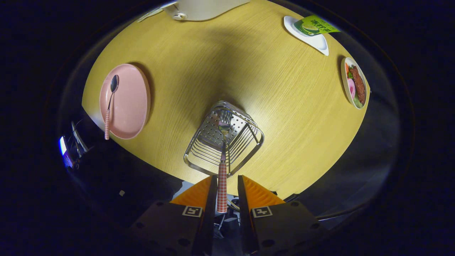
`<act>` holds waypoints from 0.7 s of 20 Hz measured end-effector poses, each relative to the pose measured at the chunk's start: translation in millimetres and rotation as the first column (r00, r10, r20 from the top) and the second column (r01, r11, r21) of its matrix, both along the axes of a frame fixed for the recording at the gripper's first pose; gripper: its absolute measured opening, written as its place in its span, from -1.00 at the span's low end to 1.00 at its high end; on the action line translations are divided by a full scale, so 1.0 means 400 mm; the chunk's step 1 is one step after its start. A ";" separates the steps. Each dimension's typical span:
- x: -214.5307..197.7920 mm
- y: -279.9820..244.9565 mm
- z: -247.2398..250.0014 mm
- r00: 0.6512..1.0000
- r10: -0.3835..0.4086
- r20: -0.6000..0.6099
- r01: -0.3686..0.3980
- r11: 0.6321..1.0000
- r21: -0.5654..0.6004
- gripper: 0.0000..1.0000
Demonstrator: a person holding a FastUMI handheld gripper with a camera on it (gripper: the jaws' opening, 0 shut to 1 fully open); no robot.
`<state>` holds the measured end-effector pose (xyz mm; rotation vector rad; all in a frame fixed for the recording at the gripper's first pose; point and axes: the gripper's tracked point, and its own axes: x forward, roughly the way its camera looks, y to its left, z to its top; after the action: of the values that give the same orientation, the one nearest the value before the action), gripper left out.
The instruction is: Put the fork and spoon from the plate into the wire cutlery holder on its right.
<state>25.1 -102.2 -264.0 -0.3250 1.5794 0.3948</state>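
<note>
A wire cutlery holder (249,151) stands on the round wooden table (284,99), just ahead of my fingers. A fork (222,177) with a red-checked handle has its tines down inside the holder, and its handle runs back between my fingers. The handle rests against the left finger (199,193), with a visible gap to the right finger (257,193). My gripper (226,176) stands open around the handle. Far to the left lies a pink plate (129,103). A spoon (110,106) with a matching checked handle lies along the plate's left rim.
A white dish with a green packet (311,30) and a plate of food (355,83) sit at the table's far right edge. A white object (202,9) stands at the far side. The table's near edge lies just under my fingers.
</note>
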 end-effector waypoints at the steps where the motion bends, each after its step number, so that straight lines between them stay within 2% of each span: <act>1: 0.002 -0.004 0.007 0.999 -0.013 0.032 0.013 1.000 0.019 -0.26; 4: 0.018 -0.011 0.049 0.988 -0.068 0.142 0.056 0.995 0.088 -0.23; 8: -0.005 0.028 0.118 0.955 -0.151 0.255 0.099 0.974 0.204 -0.22; 10: -0.024 0.087 0.155 0.941 -0.171 0.293 0.085 0.954 0.286 -0.14; 14: -0.071 0.259 0.202 0.919 -0.179 0.352 0.021 0.912 0.409 -0.14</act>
<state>-3.2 1.3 -183.2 0.0020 1.0924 0.5262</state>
